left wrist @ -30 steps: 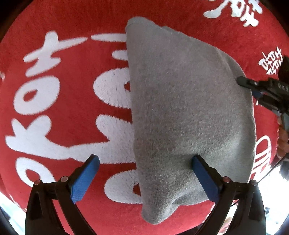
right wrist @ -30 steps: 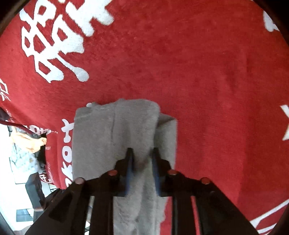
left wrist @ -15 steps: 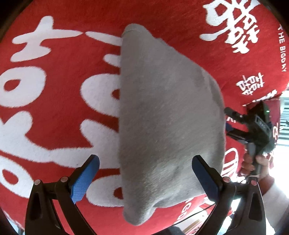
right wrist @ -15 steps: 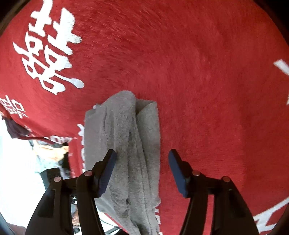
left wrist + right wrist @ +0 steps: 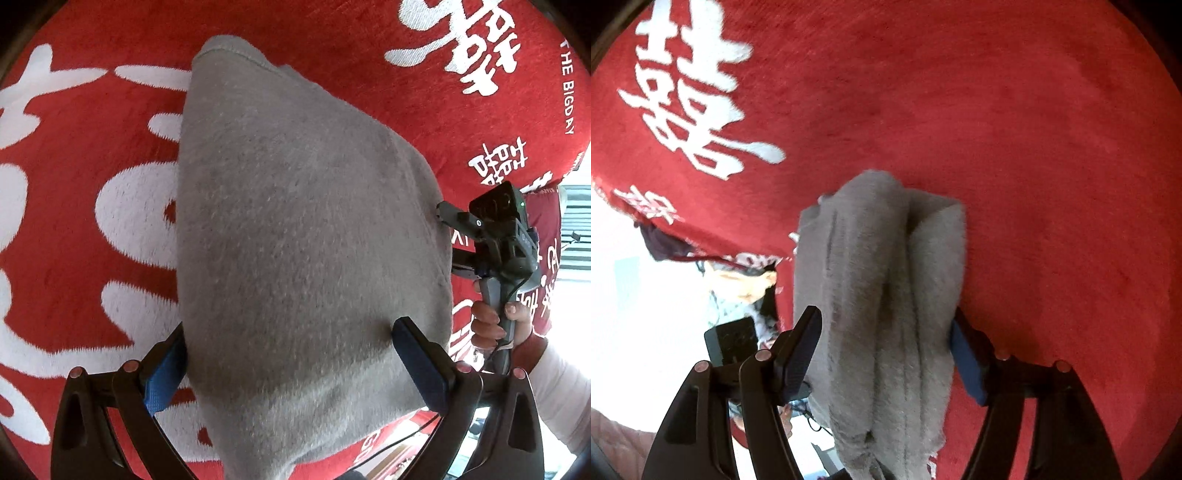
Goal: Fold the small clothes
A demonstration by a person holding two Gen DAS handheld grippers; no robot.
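A folded grey fleece garment [image 5: 303,240] lies on a red cloth. In the left wrist view it fills the centre, and my left gripper [image 5: 295,362] is open with its blue pads on either side of the garment's near end. In the right wrist view the garment [image 5: 882,295] shows as stacked folds. My right gripper [image 5: 886,347] is open, its jaws wide on either side of the folds. The right gripper also shows in the left wrist view [image 5: 454,240] at the garment's right edge, held by a hand.
The red cloth [image 5: 74,229] with large white characters covers the table. Its edge runs near the garment on the right in the left wrist view [image 5: 554,221] and on the left in the right wrist view [image 5: 683,243]. A bright room lies beyond.
My right gripper was shut on the garment a second ago and has opened wide and let it go. The left gripper stayed open and shifted closer over the garment.
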